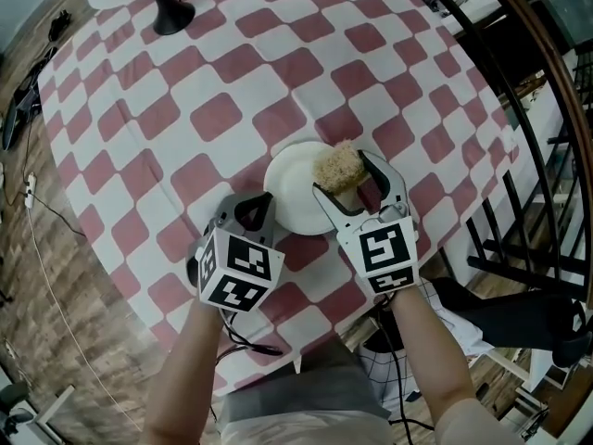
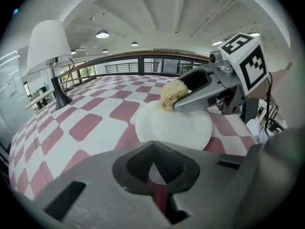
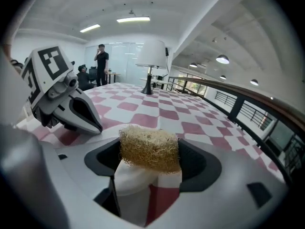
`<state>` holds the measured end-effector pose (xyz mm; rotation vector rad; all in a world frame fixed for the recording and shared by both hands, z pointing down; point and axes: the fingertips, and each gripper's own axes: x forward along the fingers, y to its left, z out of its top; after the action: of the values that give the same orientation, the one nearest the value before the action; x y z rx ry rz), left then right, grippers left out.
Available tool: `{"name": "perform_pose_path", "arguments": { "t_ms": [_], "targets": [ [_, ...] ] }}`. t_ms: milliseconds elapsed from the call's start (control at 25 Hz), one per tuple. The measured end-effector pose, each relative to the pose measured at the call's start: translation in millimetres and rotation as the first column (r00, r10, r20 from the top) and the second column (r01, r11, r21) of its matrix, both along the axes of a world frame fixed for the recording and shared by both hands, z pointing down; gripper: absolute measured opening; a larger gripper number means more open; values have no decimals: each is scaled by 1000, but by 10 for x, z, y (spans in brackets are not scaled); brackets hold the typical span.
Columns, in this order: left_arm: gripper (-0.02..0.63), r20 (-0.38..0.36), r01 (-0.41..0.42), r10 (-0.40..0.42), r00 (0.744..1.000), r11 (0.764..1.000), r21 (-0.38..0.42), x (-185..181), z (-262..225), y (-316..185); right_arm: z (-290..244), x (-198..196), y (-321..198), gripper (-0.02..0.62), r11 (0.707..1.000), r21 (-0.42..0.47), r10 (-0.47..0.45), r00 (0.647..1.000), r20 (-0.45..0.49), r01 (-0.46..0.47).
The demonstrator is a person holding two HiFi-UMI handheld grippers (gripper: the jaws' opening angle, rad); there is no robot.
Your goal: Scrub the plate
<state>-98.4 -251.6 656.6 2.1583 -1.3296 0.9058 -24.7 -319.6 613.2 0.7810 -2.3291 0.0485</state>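
A white plate (image 1: 290, 191) lies on the red-and-white checked tablecloth (image 1: 222, 109) near the table's front edge. My right gripper (image 1: 346, 174) is shut on a tan loofah scrubber (image 1: 336, 164), which sits over the plate's right part. In the right gripper view the scrubber (image 3: 149, 146) fills the space between the jaws. My left gripper (image 1: 258, 204) is shut with nothing between its fingers, its tips at the plate's left rim. The left gripper view shows the plate (image 2: 177, 126) just ahead, with the right gripper (image 2: 200, 92) and the scrubber (image 2: 171, 93) on its far side.
A white-shaded lamp on a black base (image 1: 172, 13) stands at the table's far left. A curved wooden rail with black bars (image 1: 547, 100) runs along the right. The table's edge (image 1: 306, 341) is close below my hands. People stand far off (image 3: 101, 63).
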Motion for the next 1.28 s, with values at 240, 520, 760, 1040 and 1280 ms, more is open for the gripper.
{"name": "perform_pose_path", "arguments": {
  "t_ms": [240,520,760,1040,1280],
  "targets": [
    [14,-33,7,-7,999,1000,-6,7,17,7,-250,247,-155,359,988,-85,142,975,171,-129],
    [14,-19,-6,6,1000,1000,-15,11,29,-4,-488,-496,387,359,965,-196,-113,949,295,176],
    [14,-66,-6,4,998,999,-36,5,34,-3,-129,-662,629,359,947,-207,-230,968,101,247],
    [14,-61,-9,8,998,1000,-23,7,26,1,31,-581,571,359,955,-193,-219,974,48,225],
    [14,-90,-7,3,996,999,-43,-4,35,-11,146,-145,336,359,981,-81,-187,969,-162,176]
  ]
}}
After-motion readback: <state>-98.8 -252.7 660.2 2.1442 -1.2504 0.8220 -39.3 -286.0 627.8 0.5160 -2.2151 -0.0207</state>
